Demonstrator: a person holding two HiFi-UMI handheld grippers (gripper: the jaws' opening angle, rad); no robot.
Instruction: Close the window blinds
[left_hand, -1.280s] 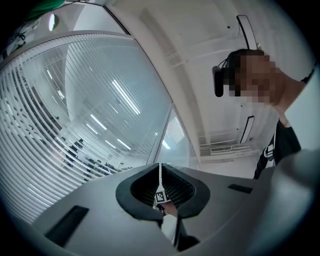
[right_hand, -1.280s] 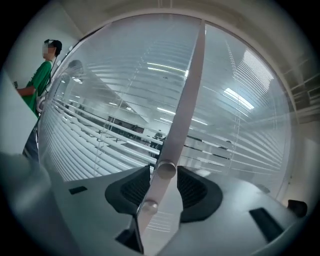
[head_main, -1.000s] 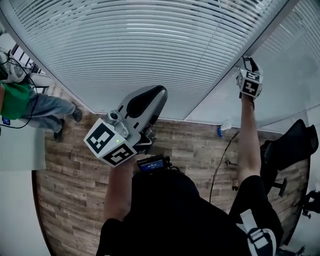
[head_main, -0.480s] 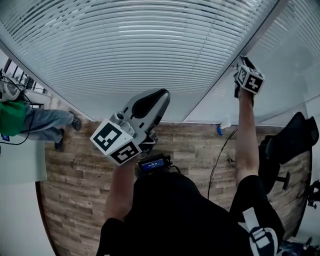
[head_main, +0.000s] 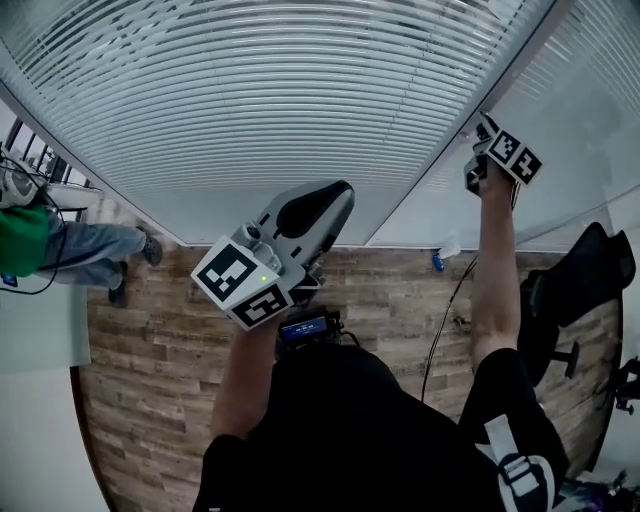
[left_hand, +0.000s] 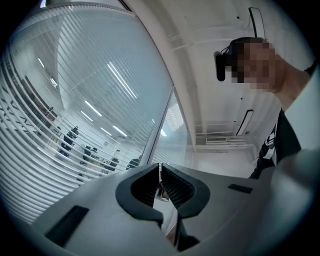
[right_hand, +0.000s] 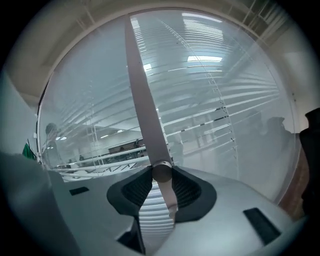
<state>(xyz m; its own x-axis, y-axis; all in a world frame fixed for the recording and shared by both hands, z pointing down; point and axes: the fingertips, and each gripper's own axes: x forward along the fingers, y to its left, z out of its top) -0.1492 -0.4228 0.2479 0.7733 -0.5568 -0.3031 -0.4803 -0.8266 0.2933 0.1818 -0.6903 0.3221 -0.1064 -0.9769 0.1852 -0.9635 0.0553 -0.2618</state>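
Observation:
White slatted blinds (head_main: 260, 90) cover the big window pane ahead, with their slats partly open; they also fill the right gripper view (right_hand: 215, 100). My right gripper (head_main: 480, 150) is raised beside the window post (head_main: 440, 165). In the right gripper view the blinds' pale tilt wand (right_hand: 144, 100) hangs down into the right gripper (right_hand: 161, 186), and both pads press on its round lower end. My left gripper (head_main: 330, 200) is held lower, in front of the pane and apart from it. Its jaws (left_hand: 160, 186) are together with nothing between them.
A person in a green top and jeans (head_main: 60, 240) stands at the far left beyond the glass. Below is a wood-plank floor (head_main: 150, 350) with a dark cable (head_main: 440, 320) and a small blue thing (head_main: 438, 263). A black chair (head_main: 580, 290) stands at the right.
My right gripper has shifted slightly right and turned, so its marker cube now faces differently. The left gripper has drifted a little to the right and down.

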